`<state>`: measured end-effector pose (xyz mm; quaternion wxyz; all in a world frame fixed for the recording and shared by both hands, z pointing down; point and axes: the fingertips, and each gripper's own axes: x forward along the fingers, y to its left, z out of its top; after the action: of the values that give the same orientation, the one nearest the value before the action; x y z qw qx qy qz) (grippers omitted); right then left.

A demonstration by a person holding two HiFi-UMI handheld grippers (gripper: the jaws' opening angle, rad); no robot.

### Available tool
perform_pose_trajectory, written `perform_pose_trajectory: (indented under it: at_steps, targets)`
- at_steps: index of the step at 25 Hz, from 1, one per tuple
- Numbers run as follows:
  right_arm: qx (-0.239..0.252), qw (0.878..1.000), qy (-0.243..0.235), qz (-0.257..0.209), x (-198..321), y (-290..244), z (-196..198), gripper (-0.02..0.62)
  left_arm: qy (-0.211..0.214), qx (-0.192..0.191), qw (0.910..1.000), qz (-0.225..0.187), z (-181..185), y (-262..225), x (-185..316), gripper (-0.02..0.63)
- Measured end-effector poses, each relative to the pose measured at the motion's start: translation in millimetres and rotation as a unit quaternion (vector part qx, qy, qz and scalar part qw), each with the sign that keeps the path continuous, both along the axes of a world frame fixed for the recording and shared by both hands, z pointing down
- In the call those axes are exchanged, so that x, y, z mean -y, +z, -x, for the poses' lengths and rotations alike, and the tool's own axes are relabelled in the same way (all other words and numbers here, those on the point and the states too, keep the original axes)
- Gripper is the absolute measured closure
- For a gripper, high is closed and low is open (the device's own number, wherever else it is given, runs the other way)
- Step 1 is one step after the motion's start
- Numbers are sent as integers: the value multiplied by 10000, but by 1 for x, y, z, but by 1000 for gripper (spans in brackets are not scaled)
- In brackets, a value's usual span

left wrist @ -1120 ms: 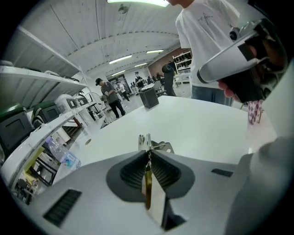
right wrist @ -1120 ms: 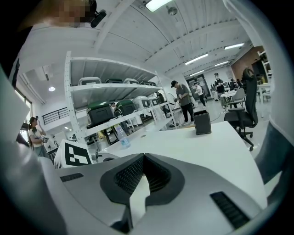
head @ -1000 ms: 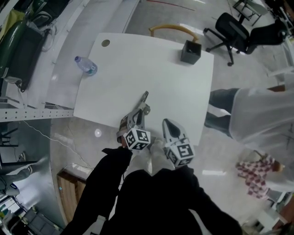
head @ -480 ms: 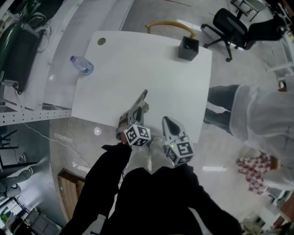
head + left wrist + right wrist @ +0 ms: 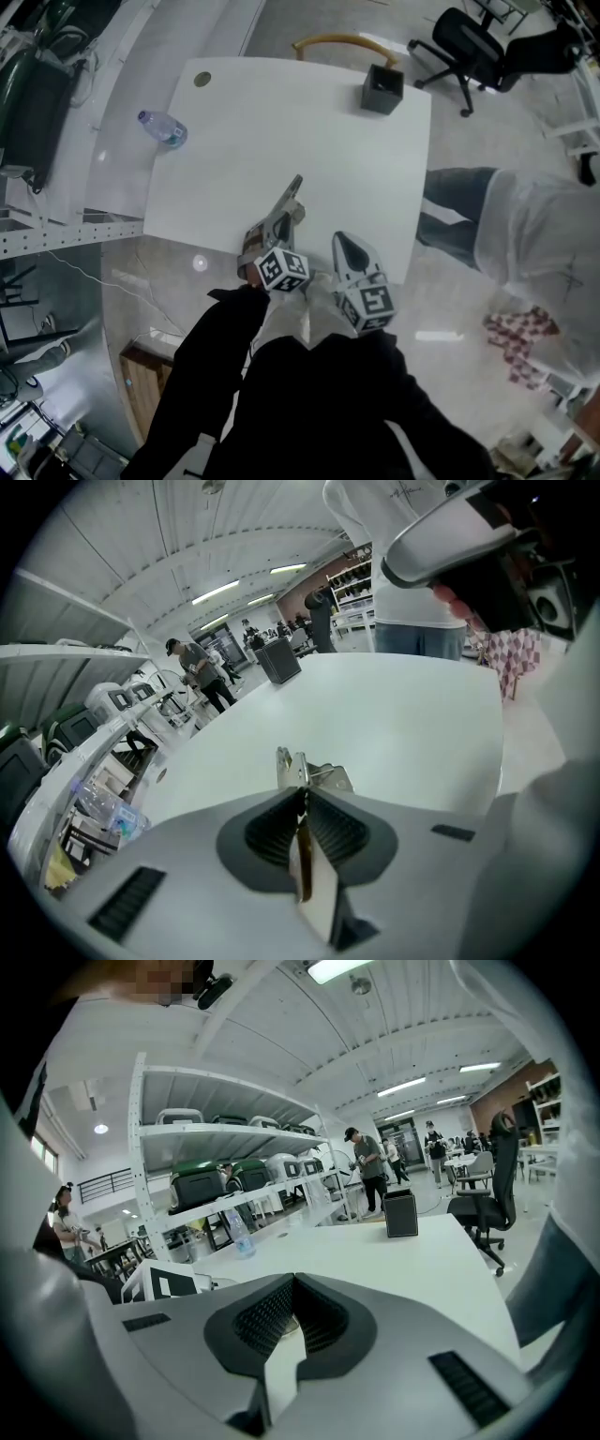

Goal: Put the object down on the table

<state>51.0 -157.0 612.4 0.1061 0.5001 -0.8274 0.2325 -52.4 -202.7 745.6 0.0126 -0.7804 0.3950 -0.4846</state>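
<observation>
A thin metal piece [image 5: 292, 194], silvery and flat like a hinge or clip, sticks out of my left gripper [image 5: 284, 217] over the near edge of the white table [image 5: 309, 131]. In the left gripper view the ribbed pads are shut on the metal piece [image 5: 310, 773], and the left gripper [image 5: 302, 797] tilts down at the table top. Whether the piece touches the table I cannot tell. My right gripper [image 5: 339, 247] hovers beside it at the table's near edge. In its own view the right gripper [image 5: 293, 1285] is shut with nothing between the pads.
A plastic water bottle [image 5: 161, 128] lies at the table's left edge, and a black box [image 5: 382, 91] stands at the far right corner. A wooden chair back [image 5: 342, 42] and a black office chair [image 5: 469, 47] stand beyond. A person in white [image 5: 534, 234] stands to the right.
My left gripper has sunk a little toward the table with the metal piece still in it. The right gripper has kept its place.
</observation>
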Motion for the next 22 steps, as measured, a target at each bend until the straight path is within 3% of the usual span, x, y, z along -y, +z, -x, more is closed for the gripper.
perform_pose_trajectory:
  at_steps: [15,22]
  targets:
    - [85,9999,80,-61,-4,3,4,594,109,31,9998,188,-6,6,-5,555]
    - [101,9999,102,-55,-8,0,5,594,66,-104,9984,547,-9,10,-8,538]
